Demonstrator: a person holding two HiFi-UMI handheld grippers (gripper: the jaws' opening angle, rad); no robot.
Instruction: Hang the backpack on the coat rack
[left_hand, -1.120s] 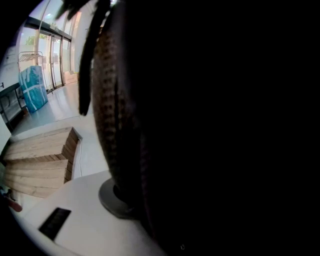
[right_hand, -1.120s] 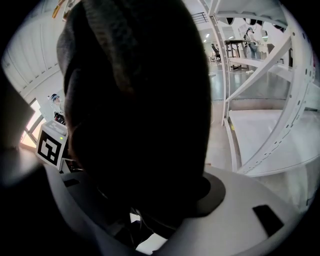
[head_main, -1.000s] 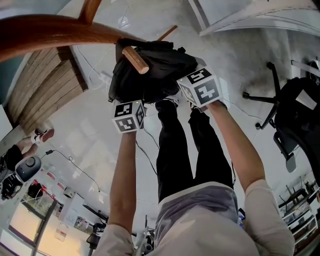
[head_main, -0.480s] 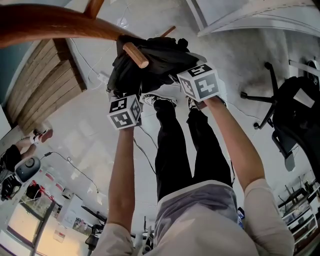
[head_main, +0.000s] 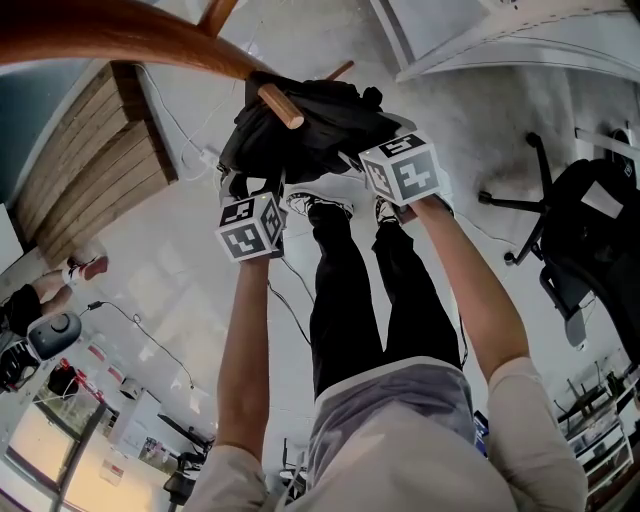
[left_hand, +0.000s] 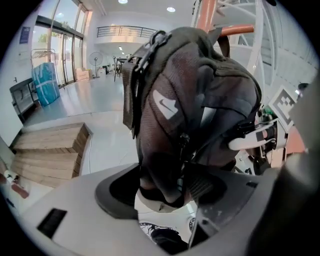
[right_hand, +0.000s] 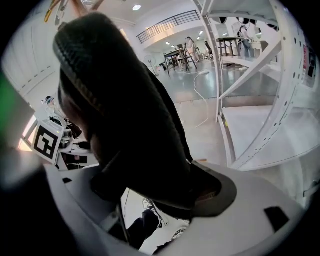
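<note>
On the rounded wooden peg (head_main: 282, 107) of the curved reddish-brown wooden coat rack (head_main: 120, 45), the black fabric backpack (head_main: 305, 130) is hung. Its long axis is seen running downward from the peg, with the top end up by the rack and the bottom end lowered toward the two grippers. The left gripper (left_hand: 167, 192) is released: its jaws have just been opening, and the bag's lower end stands between them. The right gripper (right_hand: 150, 195) is likewise released, its jaws just spread wide around the bag's dark bulk. The peg's blunt end above the bag is shown only in the head view. A white logo patch (left_hand: 166, 106) on the mesh side is shown only in the left gripper view. A white metal shelving frame (right_hand: 250, 85) beside the bag is shown clearly only in the right gripper view.
</note>
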